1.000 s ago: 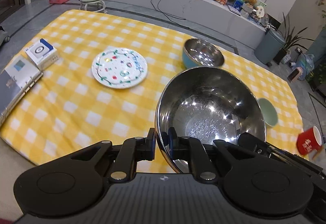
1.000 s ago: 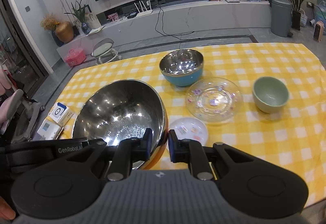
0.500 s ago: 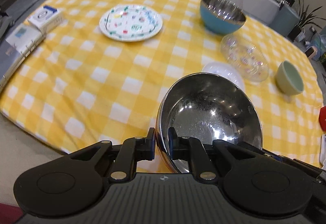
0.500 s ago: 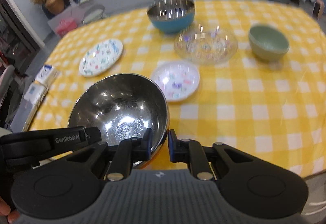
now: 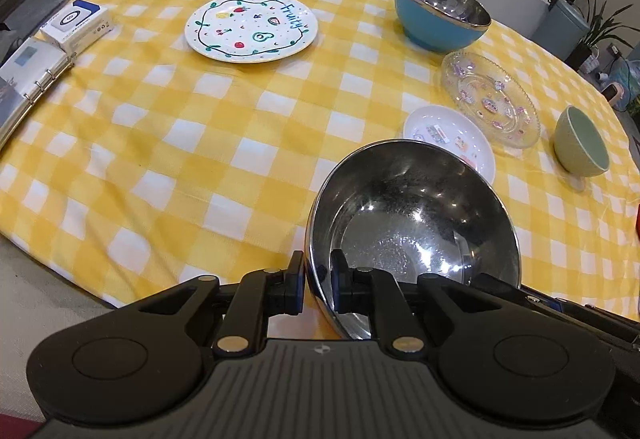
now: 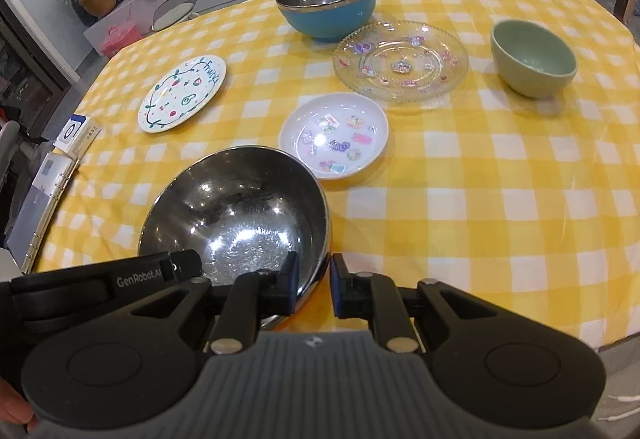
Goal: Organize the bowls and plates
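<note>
Both grippers hold a large steel bowl (image 5: 416, 223) by its rim near the table's front edge; it also shows in the right wrist view (image 6: 240, 215). My left gripper (image 5: 318, 287) is shut on its left rim. My right gripper (image 6: 314, 287) is shut on its right rim. Beyond it lie a small white sticker plate (image 6: 334, 135), a clear glass plate (image 6: 400, 61), a blue steel-lined bowl (image 6: 326, 3), a green bowl (image 6: 534, 57) and a white fruit-pattern plate (image 5: 251, 26).
The table has a yellow checked cloth (image 5: 160, 127). A white box (image 5: 76, 24) and a ring binder (image 5: 28, 79) lie at its left edge. A red object (image 5: 637, 219) shows at the right edge.
Both grippers have pulled the steel bowl back toward the table's front edge and lowered it. The small plate and glass plate have come into view beyond it.
</note>
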{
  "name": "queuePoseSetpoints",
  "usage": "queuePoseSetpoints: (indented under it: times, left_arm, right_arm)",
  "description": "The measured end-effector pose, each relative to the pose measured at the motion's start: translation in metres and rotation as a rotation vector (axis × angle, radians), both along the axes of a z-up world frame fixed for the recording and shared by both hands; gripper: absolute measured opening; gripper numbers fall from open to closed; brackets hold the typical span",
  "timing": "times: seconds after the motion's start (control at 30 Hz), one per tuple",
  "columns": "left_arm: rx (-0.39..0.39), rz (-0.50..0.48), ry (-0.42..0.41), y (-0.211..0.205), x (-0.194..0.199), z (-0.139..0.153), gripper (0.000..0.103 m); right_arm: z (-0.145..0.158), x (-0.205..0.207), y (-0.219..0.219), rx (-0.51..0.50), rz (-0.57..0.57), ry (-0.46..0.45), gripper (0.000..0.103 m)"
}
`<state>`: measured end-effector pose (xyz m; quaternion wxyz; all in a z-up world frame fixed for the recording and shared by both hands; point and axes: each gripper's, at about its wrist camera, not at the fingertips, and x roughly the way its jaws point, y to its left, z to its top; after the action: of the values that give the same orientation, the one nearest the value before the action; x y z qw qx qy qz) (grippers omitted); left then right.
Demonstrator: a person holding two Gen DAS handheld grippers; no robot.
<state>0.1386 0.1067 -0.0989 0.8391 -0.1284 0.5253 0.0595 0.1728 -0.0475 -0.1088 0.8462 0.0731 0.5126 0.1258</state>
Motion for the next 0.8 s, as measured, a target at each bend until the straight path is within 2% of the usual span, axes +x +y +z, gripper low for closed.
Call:
queuePoseSetpoints:
  times: [0.07,0.13,0.17,0.27,0.33,0.37,0.43,0.5,0.53,0.6,0.8]
  left_arm:
    - [0.013,0.002,-0.005,0.0,0.001,-0.001,0.014]
    - [0.033,-0.002,-0.023,0.001,0.0,0.0,0.014]
    - [0.038,-0.001,-0.028,0.001,0.001,0.002,0.014]
    - [0.033,0.007,-0.044,0.005,0.001,0.004,0.015]
    - [0.053,-0.013,-0.049,0.003,0.002,0.005,0.03]
    - [0.067,-0.028,-0.057,0.001,0.002,0.005,0.039]
    - [0.086,-0.026,-0.082,-0.001,0.001,0.008,0.048]
    - [0.076,-0.008,-0.115,-0.001,-0.001,0.013,0.064]
    - [0.068,-0.008,-0.136,-0.002,-0.002,0.016,0.067]
    - [0.062,-0.011,-0.165,-0.003,-0.003,0.021,0.074]
    - [0.117,-0.069,-0.202,-0.012,-0.006,0.03,0.081]
  right_arm:
    - [-0.001,0.0,0.001,-0.004,-0.001,0.001,0.016]
    - [0.001,-0.003,0.004,-0.041,-0.006,-0.03,0.023]
    - [0.003,-0.004,0.006,-0.054,0.002,-0.05,0.03]
    - [0.009,-0.006,0.01,-0.097,0.026,-0.09,0.034]
    - [0.011,-0.008,0.013,-0.116,0.058,-0.1,0.043]
    - [0.011,-0.008,0.014,-0.122,0.08,-0.101,0.052]
    - [0.012,-0.009,0.016,-0.152,0.098,-0.105,0.058]
    - [0.013,-0.01,0.016,-0.155,0.11,-0.115,0.068]
    - [0.014,-0.011,0.017,-0.15,0.114,-0.116,0.07]
    - [0.016,-0.012,0.017,-0.14,0.124,-0.12,0.08]
    - [0.023,-0.016,0.02,-0.148,0.148,-0.151,0.089]
